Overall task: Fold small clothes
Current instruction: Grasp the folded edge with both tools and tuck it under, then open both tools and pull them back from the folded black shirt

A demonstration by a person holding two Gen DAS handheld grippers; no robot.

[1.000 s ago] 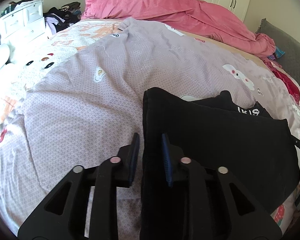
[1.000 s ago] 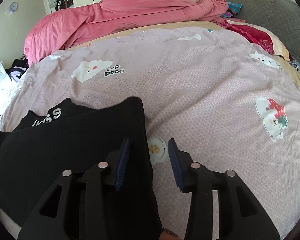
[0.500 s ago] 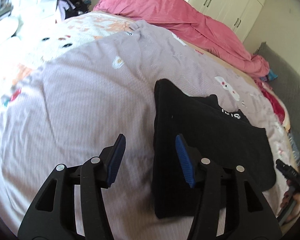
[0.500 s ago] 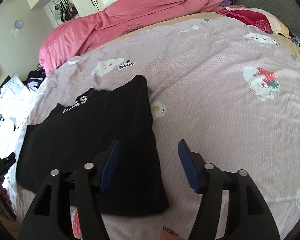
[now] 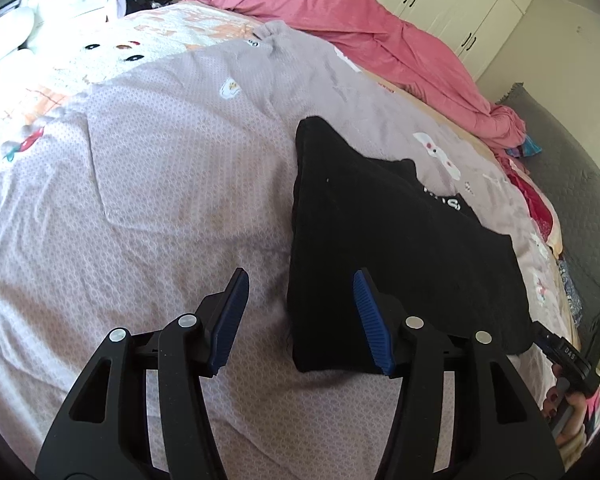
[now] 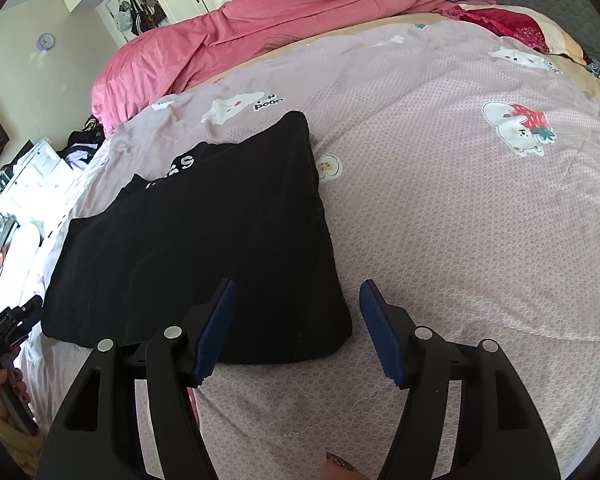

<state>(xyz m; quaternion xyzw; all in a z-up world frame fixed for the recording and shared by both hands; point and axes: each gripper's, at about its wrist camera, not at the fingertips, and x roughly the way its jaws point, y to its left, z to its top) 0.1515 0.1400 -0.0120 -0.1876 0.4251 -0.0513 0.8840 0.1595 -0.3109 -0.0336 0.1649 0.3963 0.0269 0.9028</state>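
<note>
Folded black garment [image 5: 400, 240] flat on bed, beyond both grippers' parted fingers [image 5: 230, 316]

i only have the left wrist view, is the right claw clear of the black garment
Observer: Yes. The right claw is open; the black garment lies on the bed, its near right corner below the gap, untouched.
Operator: anything right of the garment
Observer: Bare lilac blanket with a strawberry cartoon print.
Operator: what's on that side wall
Observer: A small round clock, with bags hanging by the wardrobe.
</note>
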